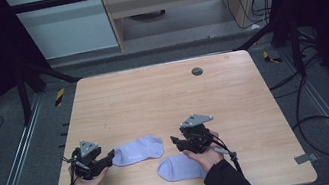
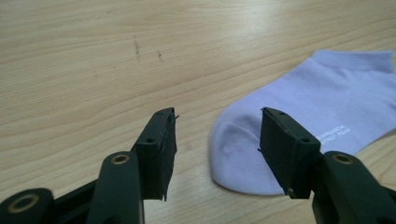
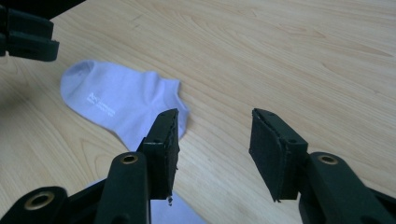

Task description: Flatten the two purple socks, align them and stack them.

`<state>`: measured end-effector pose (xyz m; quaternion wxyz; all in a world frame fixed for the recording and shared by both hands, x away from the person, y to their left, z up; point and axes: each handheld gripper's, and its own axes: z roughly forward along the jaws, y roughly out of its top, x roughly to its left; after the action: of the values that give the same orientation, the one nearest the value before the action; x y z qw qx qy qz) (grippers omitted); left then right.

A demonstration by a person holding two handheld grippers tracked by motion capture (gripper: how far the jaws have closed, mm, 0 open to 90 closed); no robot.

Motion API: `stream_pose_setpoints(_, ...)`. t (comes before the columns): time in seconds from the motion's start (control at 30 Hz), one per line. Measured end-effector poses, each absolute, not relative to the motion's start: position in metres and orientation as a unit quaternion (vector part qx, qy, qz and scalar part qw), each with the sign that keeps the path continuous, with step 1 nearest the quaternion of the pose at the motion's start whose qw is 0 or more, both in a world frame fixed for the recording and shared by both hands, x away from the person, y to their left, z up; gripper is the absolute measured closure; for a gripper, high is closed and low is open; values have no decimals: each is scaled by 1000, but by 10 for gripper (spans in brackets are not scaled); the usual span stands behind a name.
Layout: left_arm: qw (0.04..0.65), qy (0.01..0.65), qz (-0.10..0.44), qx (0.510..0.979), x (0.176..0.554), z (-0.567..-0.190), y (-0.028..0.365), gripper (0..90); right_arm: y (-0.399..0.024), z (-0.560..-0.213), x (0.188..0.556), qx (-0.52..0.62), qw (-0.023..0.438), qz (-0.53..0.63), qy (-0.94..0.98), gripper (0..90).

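Two lavender ankle socks on a pale wooden table (image 1: 162, 93), a hand-held gripper at each.

Far sock (image 1: 138, 150) flat on the wood near the front edge, toe toward the left gripper (image 1: 110, 155), cuff toward the table's middle. Near sock (image 1: 181, 167) just in front of it and to its right, apart from it by a thin strip of bare wood, its right end under the person's right hand (image 1: 207, 156).

Left gripper low at the far sock's toe, jaws spread, nothing between the pads; in the left gripper view, toe (image 2: 243, 154) in the gap between the jaws, cloth unpinched, pads (image 2: 285, 149) clear of it. Right gripper (image 1: 177, 142) above the gap between the two socks, jaws likewise parted and empty; in the right gripper view, far sock (image 3: 116, 102) beyond the left-hand jaw, white lettering on its sole, a corner of the near sock (image 3: 177, 214) at the frame's bottom edge.

By the look of it, pairing or folding barely begun: both socks laid out singly and smooth, neither lifted, stacked nor rolled. Left to do, in all likelihood: a pinch on each sock, one laid over the other, then the pair tidied or folded.
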<state>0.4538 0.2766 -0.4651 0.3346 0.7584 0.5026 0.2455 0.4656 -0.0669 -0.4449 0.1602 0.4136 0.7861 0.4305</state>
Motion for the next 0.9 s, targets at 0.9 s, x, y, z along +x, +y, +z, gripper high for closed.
stream_pose_setpoints(0.9, 297, 509, 206, 781, 468, -491, 272, 710, 5, -488, 498, 412, 155, 365, 821, 635)
